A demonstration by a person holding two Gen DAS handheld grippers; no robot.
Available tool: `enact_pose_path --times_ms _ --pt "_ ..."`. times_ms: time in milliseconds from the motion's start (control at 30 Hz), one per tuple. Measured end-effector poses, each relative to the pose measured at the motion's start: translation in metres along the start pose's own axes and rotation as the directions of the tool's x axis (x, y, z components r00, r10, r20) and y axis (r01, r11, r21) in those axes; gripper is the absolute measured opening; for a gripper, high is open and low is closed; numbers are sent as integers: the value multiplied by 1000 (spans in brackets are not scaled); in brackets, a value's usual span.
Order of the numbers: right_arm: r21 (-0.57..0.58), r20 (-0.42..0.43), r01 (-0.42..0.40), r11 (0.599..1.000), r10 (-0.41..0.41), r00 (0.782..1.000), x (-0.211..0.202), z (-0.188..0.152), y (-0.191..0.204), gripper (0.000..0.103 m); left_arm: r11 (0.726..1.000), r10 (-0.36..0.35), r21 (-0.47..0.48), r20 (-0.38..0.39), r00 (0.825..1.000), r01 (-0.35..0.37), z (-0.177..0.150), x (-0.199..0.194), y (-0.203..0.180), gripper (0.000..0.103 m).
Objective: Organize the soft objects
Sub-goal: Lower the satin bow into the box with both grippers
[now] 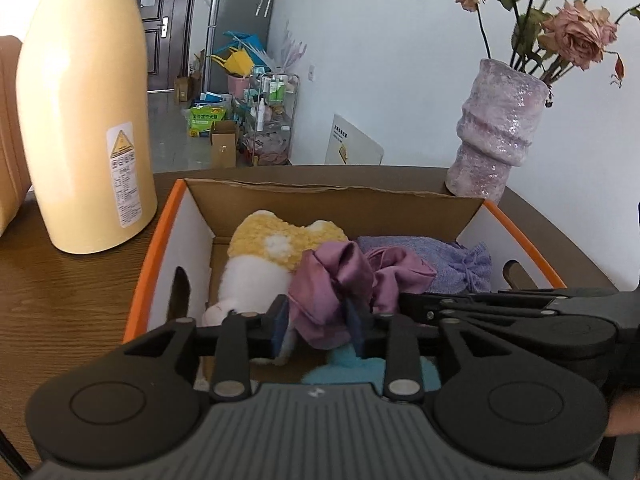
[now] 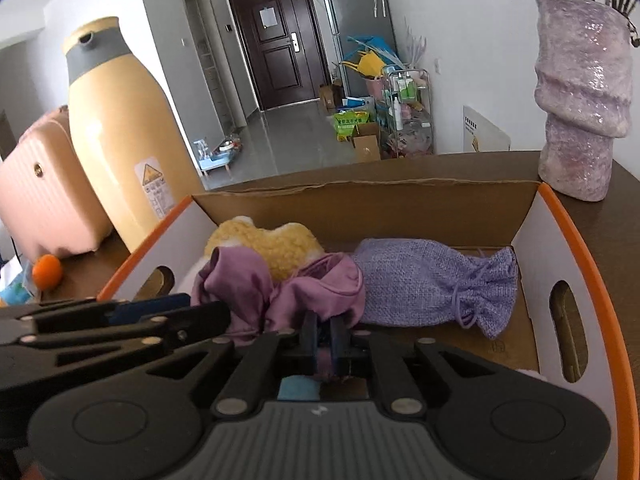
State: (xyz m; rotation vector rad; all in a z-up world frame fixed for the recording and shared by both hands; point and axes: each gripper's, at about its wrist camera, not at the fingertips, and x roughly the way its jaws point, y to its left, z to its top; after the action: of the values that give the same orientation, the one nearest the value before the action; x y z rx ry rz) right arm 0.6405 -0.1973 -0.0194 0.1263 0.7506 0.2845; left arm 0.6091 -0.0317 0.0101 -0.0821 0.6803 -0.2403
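Note:
An orange-rimmed cardboard box (image 1: 160, 248) (image 2: 580, 240) holds a yellow and white plush toy (image 1: 272, 252) (image 2: 276, 248), a lilac drawstring pouch (image 1: 460, 264) (image 2: 432, 284), a blue fuzzy item (image 1: 352, 368) (image 2: 298, 388) and a crumpled mauve satin cloth (image 1: 336, 284) (image 2: 320, 284). My left gripper (image 1: 320, 320) is over the box, its jaws part closed around one end of the cloth. My right gripper (image 2: 324, 340) is shut on the other end of the cloth. Both hold it just above the box contents.
A tall cream flask (image 1: 84, 120) (image 2: 116, 140) stands left of the box on the wooden table (image 1: 60, 300). A purple vase (image 1: 496, 128) (image 2: 580, 92) with dried roses stands at the back right. A pink case (image 2: 44, 192) and an orange (image 2: 47, 271) sit far left.

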Motion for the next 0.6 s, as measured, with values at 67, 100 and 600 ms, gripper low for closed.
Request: enact_pose_path --times_ms 67,100,600 --pt "-6 -7 4 1000 -4 1000 0 1 1 8 1000 11 -5 11 1000 -11 2 -6 2 37" --pt "-4 -4 -3 1000 3 1000 -2 3 1 10 1000 17 -7 20 1000 -17 3 -11 4 38" --pt "-11 153 11 1000 -9 988 -126 8 -4 30 996 87 -2 174 981 -88 11 -125 -6 63"
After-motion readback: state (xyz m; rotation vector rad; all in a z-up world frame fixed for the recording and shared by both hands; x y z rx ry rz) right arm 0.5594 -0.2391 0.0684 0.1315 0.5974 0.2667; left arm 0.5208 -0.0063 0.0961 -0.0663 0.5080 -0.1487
